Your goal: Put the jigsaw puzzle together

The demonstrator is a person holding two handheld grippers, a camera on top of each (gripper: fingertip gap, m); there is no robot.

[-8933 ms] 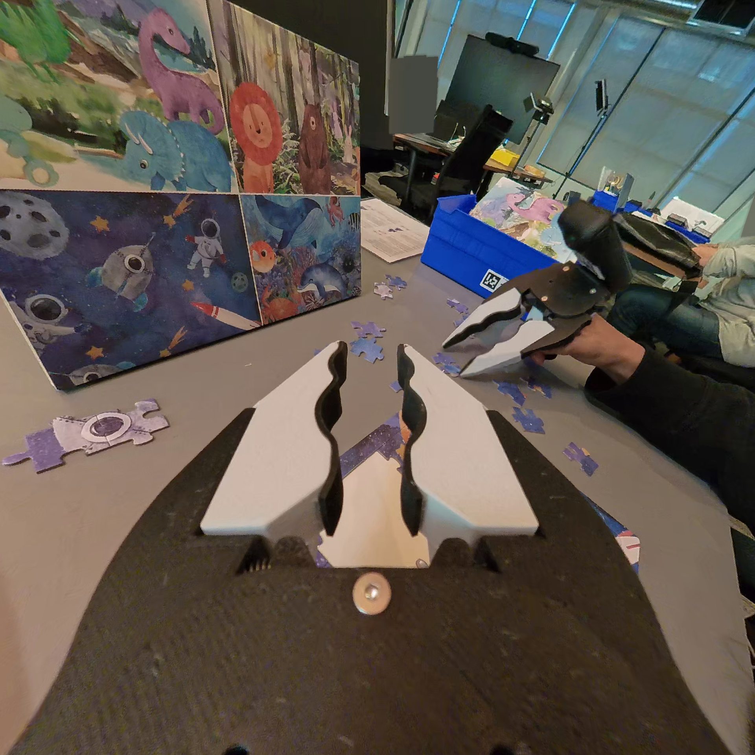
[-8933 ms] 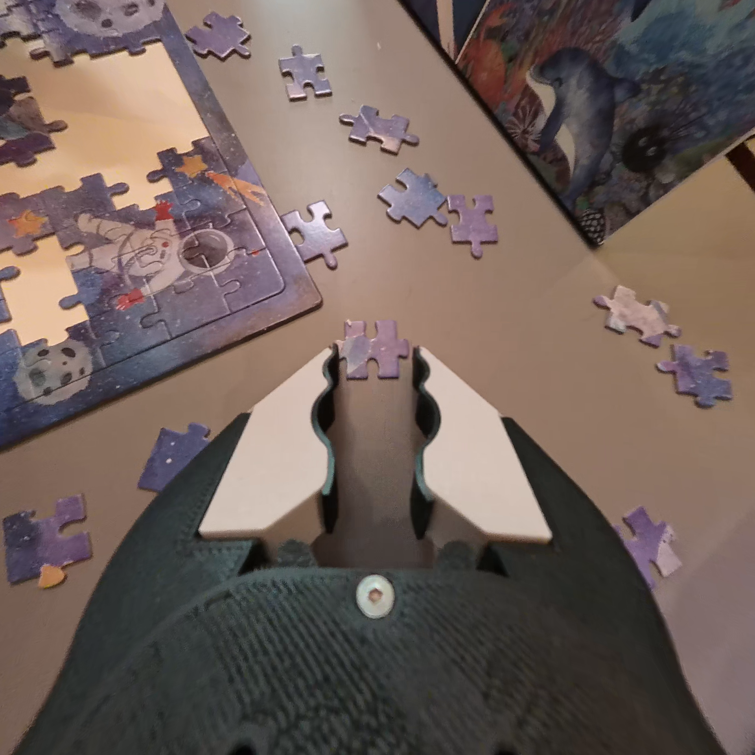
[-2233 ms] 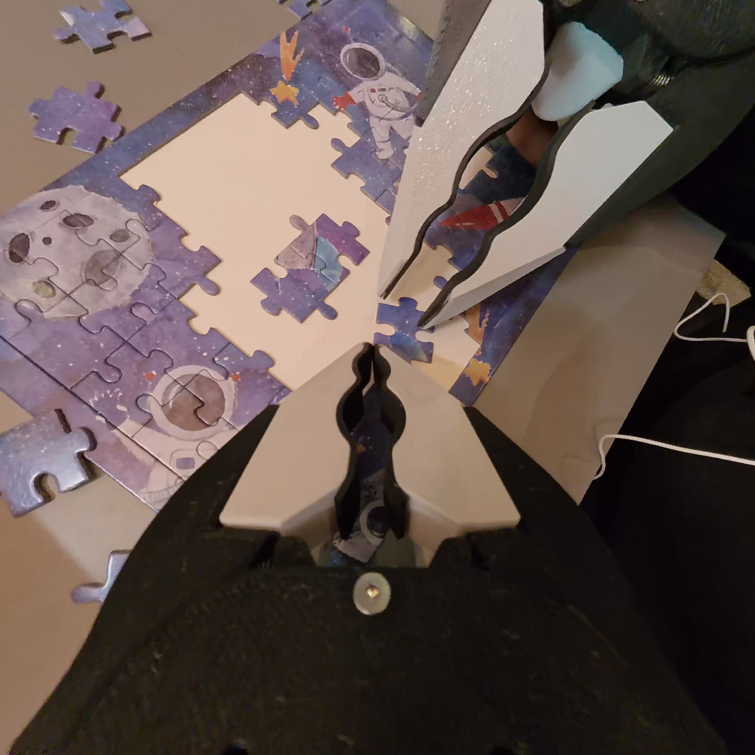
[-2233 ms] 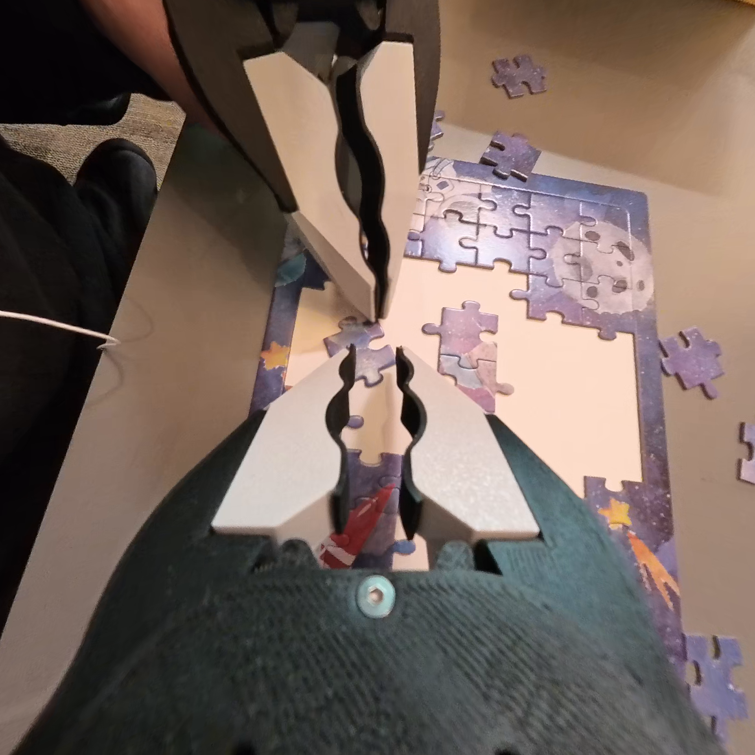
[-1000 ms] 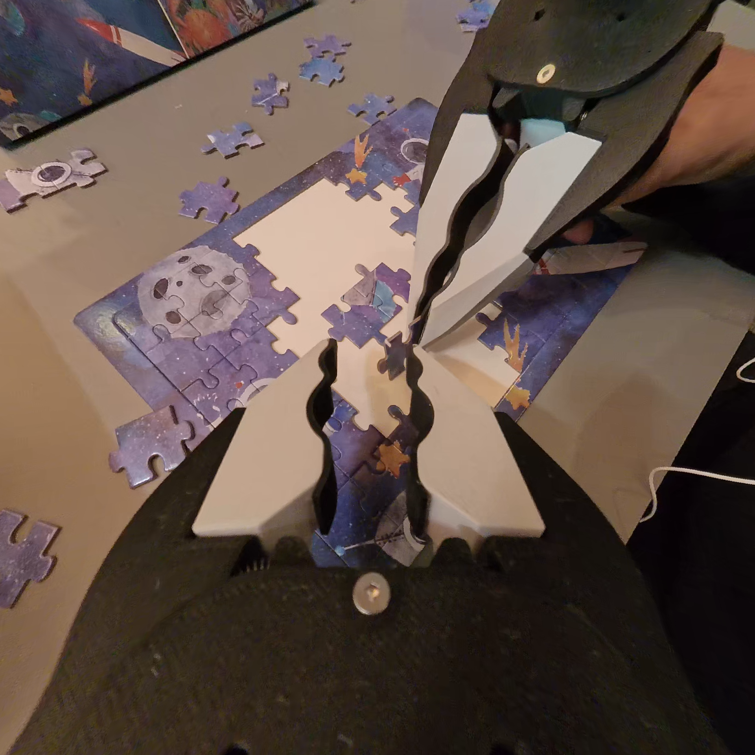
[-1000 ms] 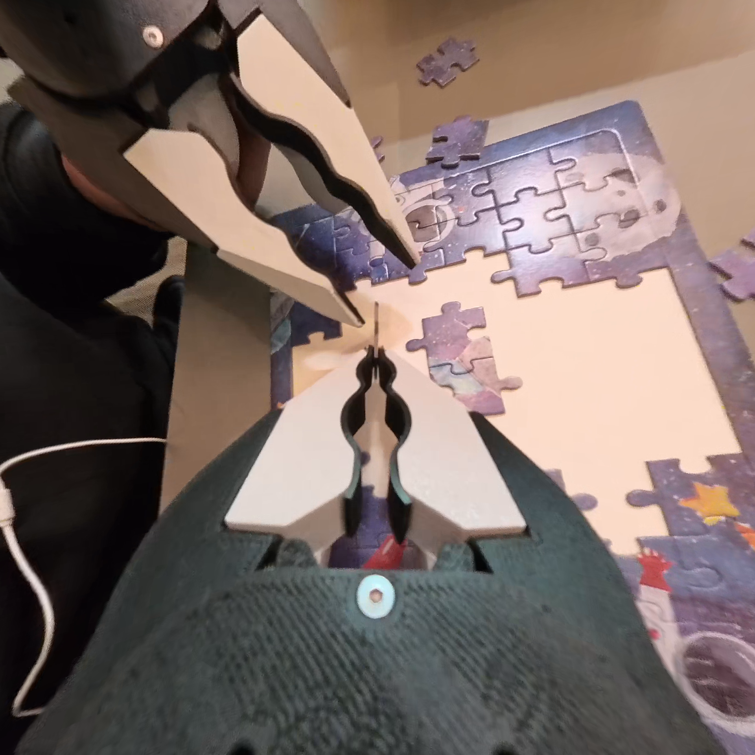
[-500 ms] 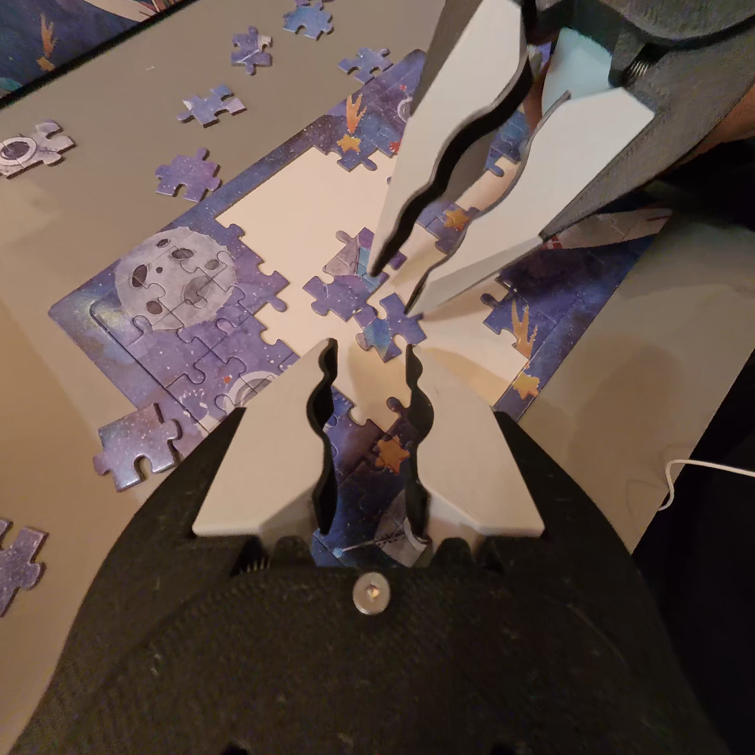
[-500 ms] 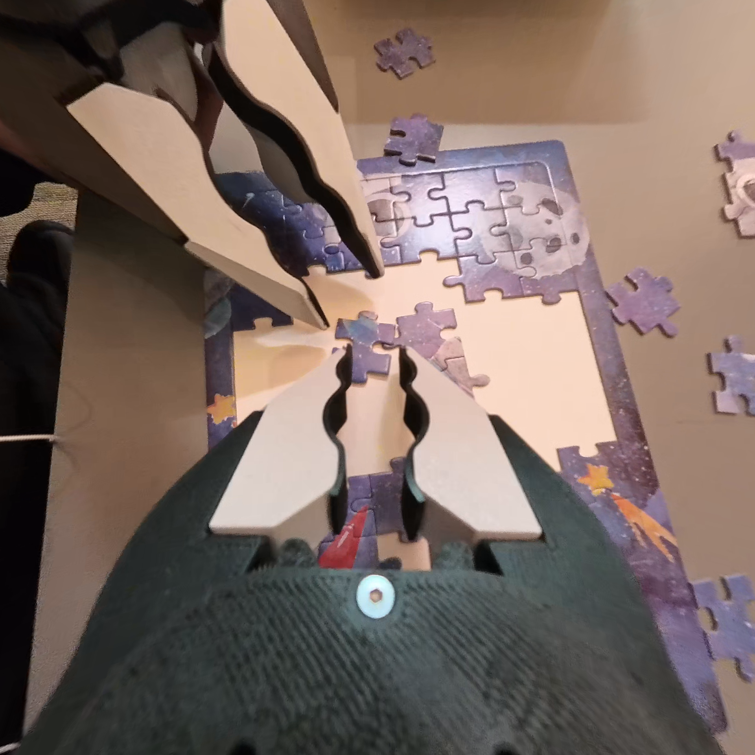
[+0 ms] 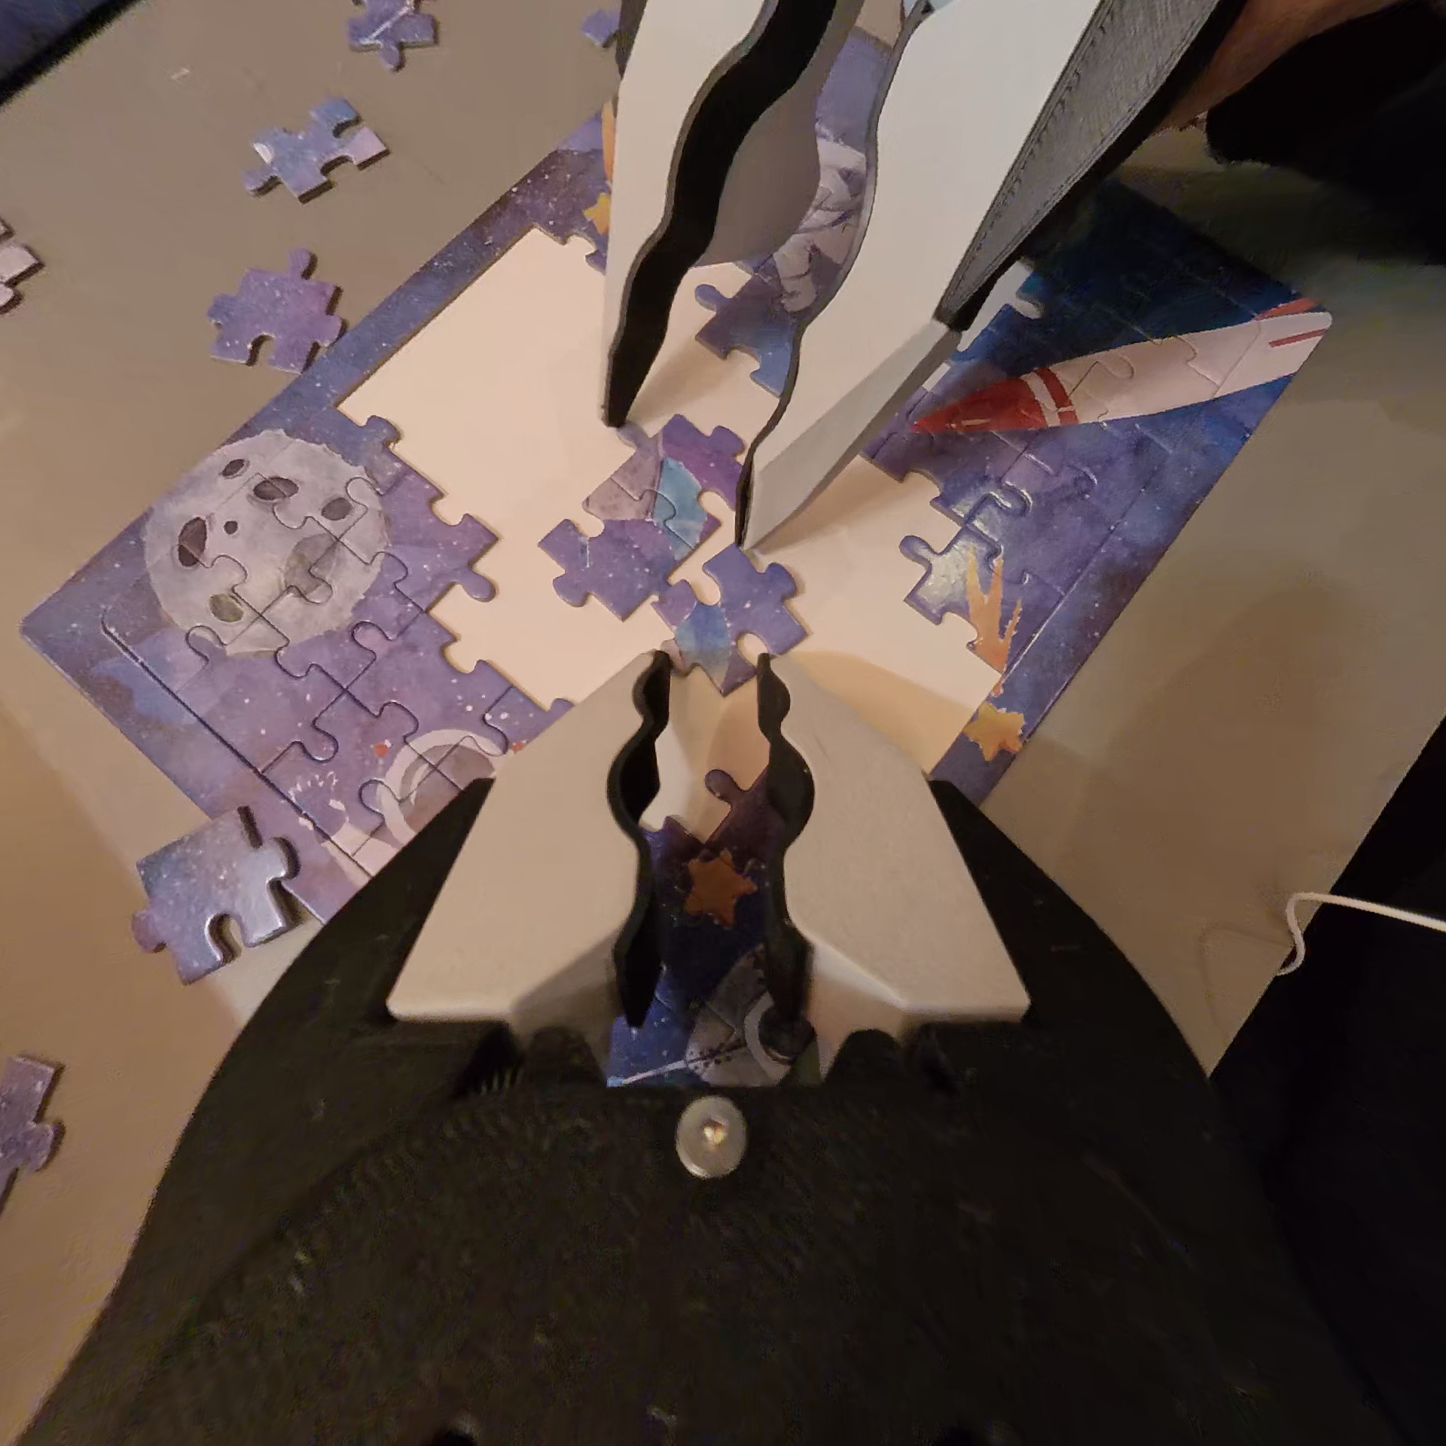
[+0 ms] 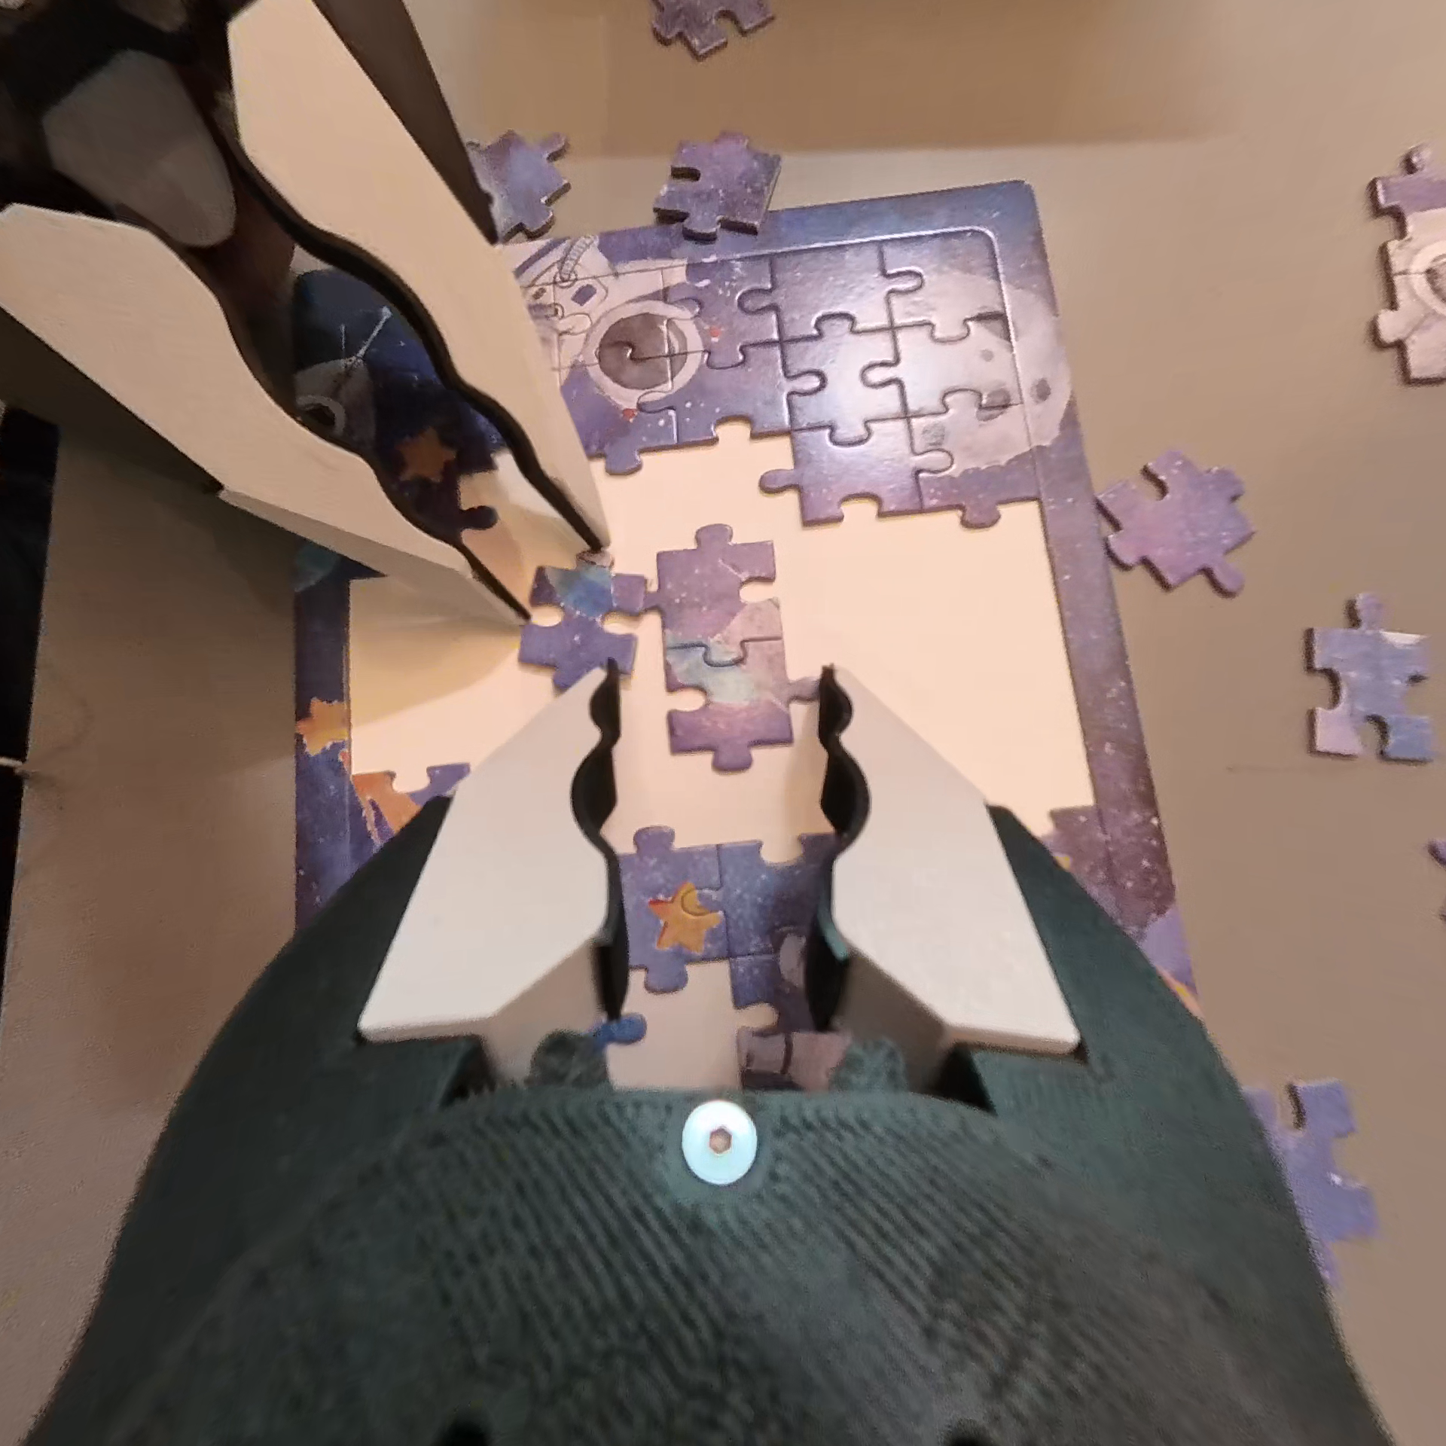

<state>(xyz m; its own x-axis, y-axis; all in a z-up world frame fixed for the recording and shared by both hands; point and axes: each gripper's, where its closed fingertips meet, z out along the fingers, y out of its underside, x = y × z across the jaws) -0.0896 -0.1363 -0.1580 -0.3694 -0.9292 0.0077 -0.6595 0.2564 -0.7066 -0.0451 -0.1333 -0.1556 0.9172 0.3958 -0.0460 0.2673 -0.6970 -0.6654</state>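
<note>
On puzzle tray (image 9: 501, 329) | both grippers' fingers spread | flanking loose piece (image 9: 731, 618)

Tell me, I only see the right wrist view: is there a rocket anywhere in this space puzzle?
Observer: Yes. The left wrist view shows a red and white rocket fitted into the puzzle, its nose pointing at the right gripper.
Operator: Who is holding that gripper?
Observer: Only a dark sleeve shows behind it, at the picture's top corner.
</note>
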